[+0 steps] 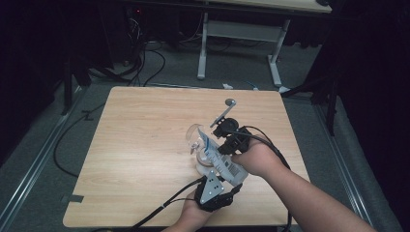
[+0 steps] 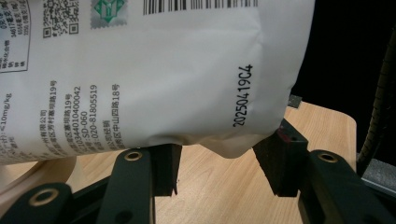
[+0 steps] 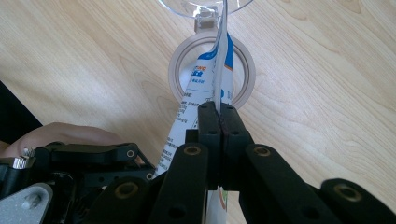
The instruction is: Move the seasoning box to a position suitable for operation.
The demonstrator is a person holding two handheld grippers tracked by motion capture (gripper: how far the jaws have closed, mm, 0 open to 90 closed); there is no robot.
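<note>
Nearest the person: left claw [image 1: 218, 189] sits at the table's [image 1: 145, 145] front edge, hand behind it, jaws roughly half spread. In left gripper view the bottom corner of the white bag [image 2: 154, 74] hangs between the two pads; whether the pads press on it, can't tell, looks like light contact or support from below at most.

Next up: right claw [image 3: 218, 122], jaws fully closed, pinching the bag's thin edge/seam, blue-and-white print running up from the pads. In high view the right claw [image 1: 231, 141] comes in from the right, hand wrapped round it, and the bag [image 1: 220, 162] lies tilted between both claws, lower end toward the left one, upper end toward the glass.

Further: clear glass cup [image 1: 196, 139] lies tipped on its side approx mid-table, its mouth facing the bag's top end. A pale ring [image 3: 212, 70] sits flat on the table under the bag tip, just in front of the cup's base [image 3: 205, 9] in right gripper view.

Progress, my read: bag is picked up, held w/ two claws, aimed at the cup — so grasp + positioning done. No contents visible going in; whether the bag top is open, can't tell. Left: tip/pour or insert into cup, then set bag down.

Beyond: floor w/ cables, a second table's legs.
</note>
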